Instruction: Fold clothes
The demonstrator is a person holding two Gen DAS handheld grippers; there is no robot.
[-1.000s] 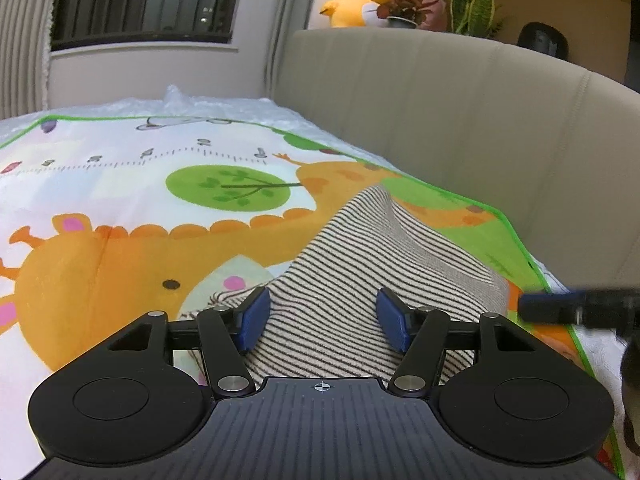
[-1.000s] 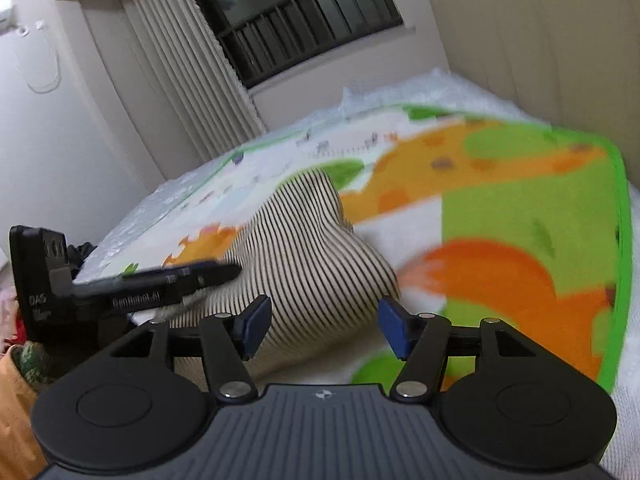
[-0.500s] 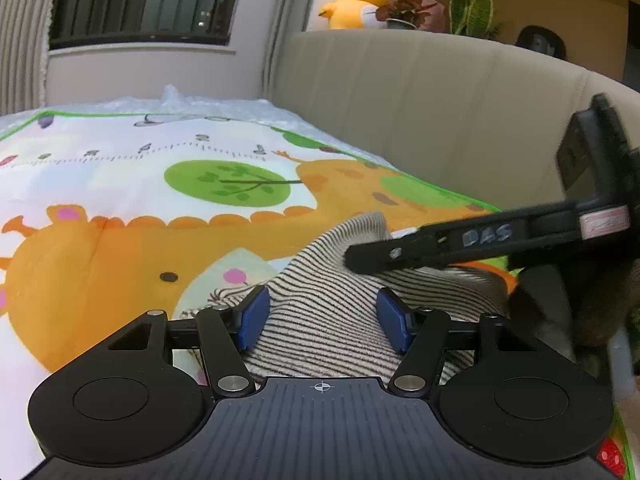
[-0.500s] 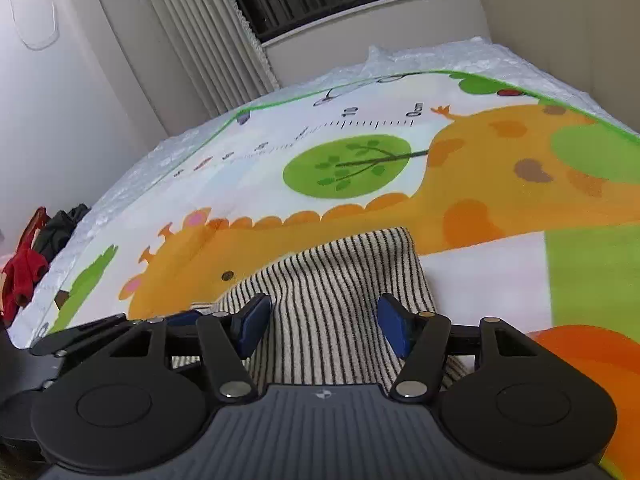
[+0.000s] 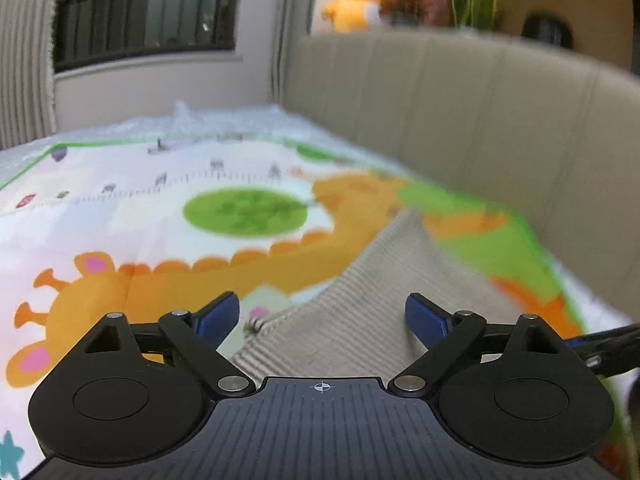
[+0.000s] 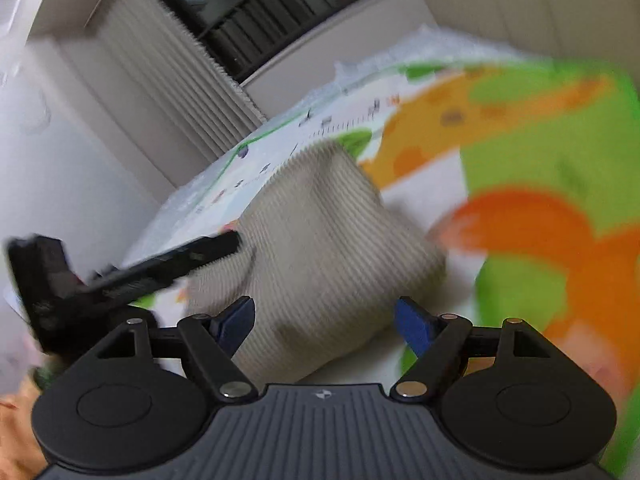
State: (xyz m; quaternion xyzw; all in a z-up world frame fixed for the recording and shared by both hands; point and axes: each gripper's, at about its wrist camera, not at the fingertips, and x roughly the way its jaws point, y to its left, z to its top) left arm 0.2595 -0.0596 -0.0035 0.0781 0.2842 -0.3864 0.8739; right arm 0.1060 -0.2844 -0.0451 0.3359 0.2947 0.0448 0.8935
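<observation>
A folded striped garment lies on the cartoon play mat, motion-blurred to beige. My left gripper is open and empty just in front of its near edge. In the right wrist view the garment is a thick folded bundle, and my right gripper is open and empty at its near end. The left gripper's finger shows there at the left, touching or just beside the bundle. The right gripper's finger shows at the right edge of the left wrist view.
A beige padded headboard runs along the right of the mat. A window with bars and pleated curtains stand at the far end. A yellow plush toy and plants sit on the ledge above the headboard.
The right gripper swung from over the garment's middle back to its right end. The left gripper's jaws opened wider. Both views are blurred with motion.
</observation>
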